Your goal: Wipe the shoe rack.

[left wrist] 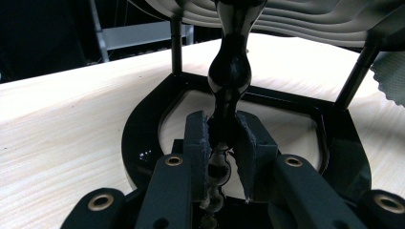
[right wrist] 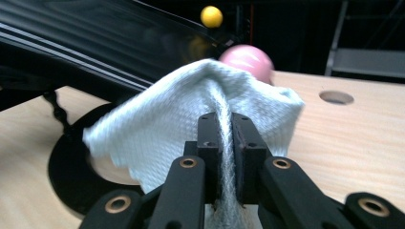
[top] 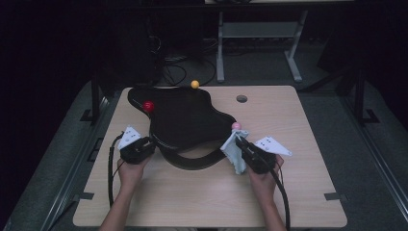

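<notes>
Right claw (right wrist: 225, 143) clamps a white cloth (right wrist: 191, 119) that half hides the pink ball (right wrist: 250, 59).

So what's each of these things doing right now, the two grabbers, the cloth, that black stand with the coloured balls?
Left gripper: shut on a glossy black post of the stand.
Right gripper: shut on the cloth.
Cloth: bunched between the jaws, draped against the pink ball.
Black stand: upright on the table.
Red ball and yellow ball: uncovered.
</notes>
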A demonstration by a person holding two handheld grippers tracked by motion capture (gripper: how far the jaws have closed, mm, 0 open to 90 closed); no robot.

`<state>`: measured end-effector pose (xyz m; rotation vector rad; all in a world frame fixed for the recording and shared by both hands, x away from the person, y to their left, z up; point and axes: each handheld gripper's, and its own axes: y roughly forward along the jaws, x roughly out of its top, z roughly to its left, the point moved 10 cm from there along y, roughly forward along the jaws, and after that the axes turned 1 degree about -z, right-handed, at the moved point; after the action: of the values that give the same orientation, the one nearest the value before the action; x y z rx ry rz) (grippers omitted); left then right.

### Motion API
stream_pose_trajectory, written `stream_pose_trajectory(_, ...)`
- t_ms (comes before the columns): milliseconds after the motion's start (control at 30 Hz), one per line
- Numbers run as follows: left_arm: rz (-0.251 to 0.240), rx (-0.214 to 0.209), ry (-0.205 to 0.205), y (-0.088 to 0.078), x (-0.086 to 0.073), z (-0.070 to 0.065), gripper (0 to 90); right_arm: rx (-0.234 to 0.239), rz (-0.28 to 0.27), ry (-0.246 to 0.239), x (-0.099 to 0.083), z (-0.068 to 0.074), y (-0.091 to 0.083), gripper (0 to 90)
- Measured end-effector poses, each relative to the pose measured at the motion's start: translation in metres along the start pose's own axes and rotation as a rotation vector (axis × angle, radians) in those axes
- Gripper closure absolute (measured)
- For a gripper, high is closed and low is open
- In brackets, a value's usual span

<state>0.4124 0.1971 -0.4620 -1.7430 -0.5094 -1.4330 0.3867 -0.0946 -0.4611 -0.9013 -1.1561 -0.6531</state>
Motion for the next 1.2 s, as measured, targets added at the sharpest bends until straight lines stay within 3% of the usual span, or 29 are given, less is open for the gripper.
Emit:
stream_pose_trajectory(167, 0.003, -0.001, 0.003, 0.003, 0.001, 0.001, 75.6, -0.029, 0.05, 0.027, -0.008, -0.018, 0.013, 83.1)
stream_pose_trajectory(233, 0.001, -0.002, 0.004, 0.004, 0.001, 0.001, 75.6, -0.023, 0.054, 0.03, -0.008, -0.019, 0.015, 83.1)
stream_pose_trajectory(433, 0.004, 0.005, 0.008, 0.004, 0.001, 0.004, 75.6, 0.049, 0.01, 0.013, -0.003, 0.003, 0.009, 83.2)
stream_pose_trajectory(500, 0.005, 0.005, 0.007, 0.004, 0.001, 0.004, 75.6, 0.031, 0.014, 0.012, -0.003, -0.001, 0.009, 83.2)
stream_pose_trajectory(633, 0.0, 0.005, 0.007, 0.003, 0.001, 0.005, 75.6, -0.016, 0.038, 0.061, -0.007, -0.024, 0.013, 83.3)
stream_pose_trajectory(833, 0.001, 0.02, 0.005, -0.001, 0.0, 0.013, 75.5, -0.013, 0.064, 0.074, -0.013, -0.027, 0.021, 83.3)
stream_pose_trajectory(1200, 0.005, 0.022, 0.005, -0.004, -0.001, 0.016, 75.5, 0.099, 0.005, 0.048, 0.0, 0.013, 0.017, 83.4)
